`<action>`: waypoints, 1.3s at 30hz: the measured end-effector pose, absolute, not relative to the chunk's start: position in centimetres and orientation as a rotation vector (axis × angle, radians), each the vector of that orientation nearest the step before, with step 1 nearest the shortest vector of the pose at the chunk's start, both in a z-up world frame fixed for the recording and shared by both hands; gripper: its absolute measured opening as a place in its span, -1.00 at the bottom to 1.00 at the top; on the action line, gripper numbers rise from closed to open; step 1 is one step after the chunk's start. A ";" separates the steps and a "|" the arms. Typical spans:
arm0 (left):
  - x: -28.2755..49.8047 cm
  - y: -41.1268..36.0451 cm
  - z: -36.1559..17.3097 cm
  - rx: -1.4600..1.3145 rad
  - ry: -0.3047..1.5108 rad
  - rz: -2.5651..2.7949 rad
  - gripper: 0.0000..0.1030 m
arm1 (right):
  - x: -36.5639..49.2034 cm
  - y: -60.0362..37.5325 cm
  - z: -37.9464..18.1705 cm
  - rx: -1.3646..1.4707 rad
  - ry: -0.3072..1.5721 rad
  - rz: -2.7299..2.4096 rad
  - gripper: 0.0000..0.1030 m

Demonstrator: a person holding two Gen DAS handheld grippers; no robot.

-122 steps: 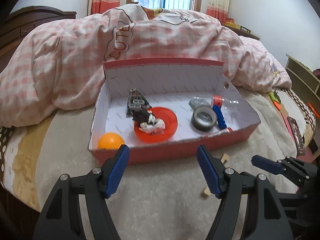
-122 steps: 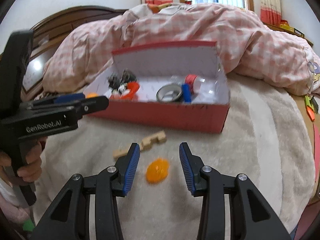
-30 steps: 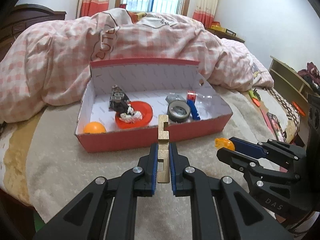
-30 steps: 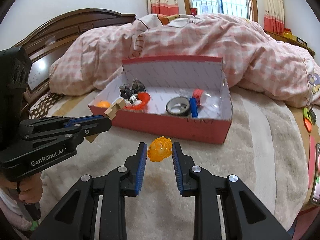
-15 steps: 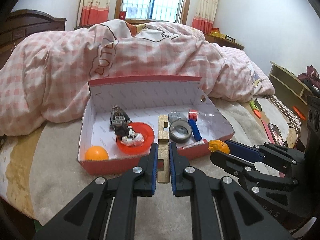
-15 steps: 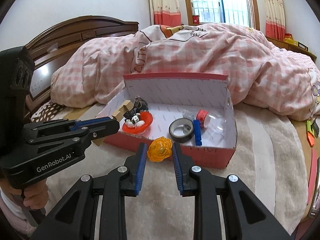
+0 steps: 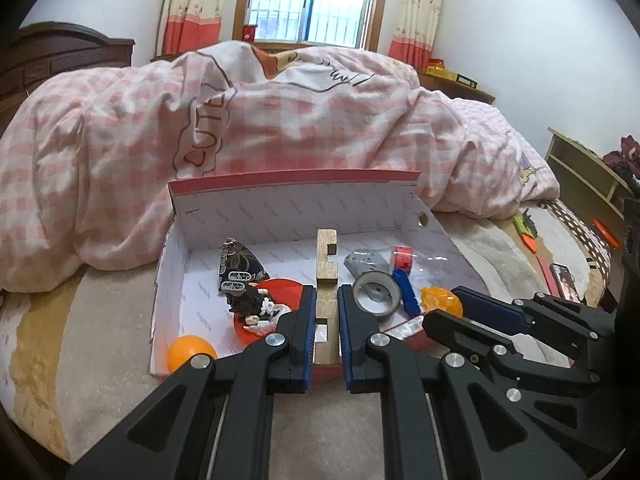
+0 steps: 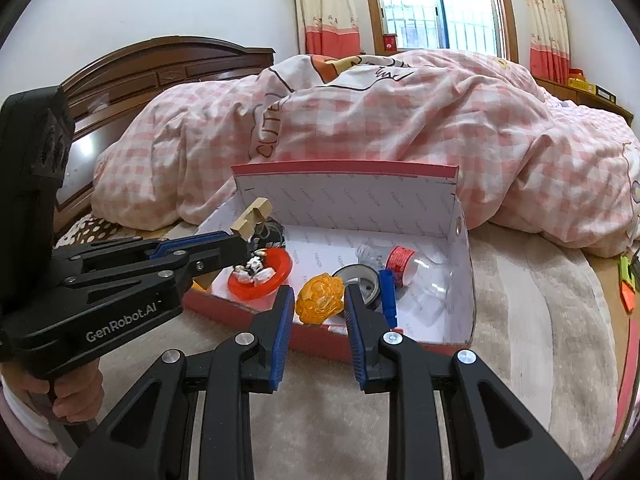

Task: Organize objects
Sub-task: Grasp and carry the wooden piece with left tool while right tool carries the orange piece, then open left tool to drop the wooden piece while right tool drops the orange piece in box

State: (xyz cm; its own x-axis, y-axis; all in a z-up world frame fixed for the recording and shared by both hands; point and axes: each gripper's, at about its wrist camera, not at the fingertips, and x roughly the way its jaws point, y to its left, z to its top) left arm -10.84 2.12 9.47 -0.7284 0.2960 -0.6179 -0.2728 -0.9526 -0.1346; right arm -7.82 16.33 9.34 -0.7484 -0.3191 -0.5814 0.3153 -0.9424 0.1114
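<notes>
Carrying both pieces over the near wall of the red cardboard box with a white lining [image 7: 280, 216] is the step in hand, judged from how the tools sit at that wall. The left gripper [image 7: 325, 320] has its jaws pinched on a notched, pale wooden block [image 7: 327, 264], which stands upright between the blue pads and rises past their tips. The right gripper [image 8: 318, 312] has its jaws pressed on a translucent, faceted orange plastic toy [image 8: 320, 293], held at the tips above the box's near edge.

The box sits on a beige blanket [image 8: 540, 300] on the bed, its back flap against a pink checked quilt [image 7: 320, 112]. Inside, an orange ball [image 7: 190, 354] lies in the near left corner, a red plastic dish [image 8: 260, 272] with small black and white pieces sits left of centre, and a grey tape roll [image 7: 376, 294] lies right of centre beside a blue bar [image 7: 406, 294].

To do this well, each piece should probably clear the near wall fully before release. Bare lining shows behind the dish and toward the right wall; lowering there, close to the floor, would likely avoid bouncing or knocking the dish. Opening one tool at a time seems safer, since the two tips are near each other.
</notes>
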 end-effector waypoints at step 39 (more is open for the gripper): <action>-18.6 1.5 4.3 -1.198 -0.059 2.795 0.07 | -15.6 16.4 5.9 1.018 -0.011 -2.709 0.02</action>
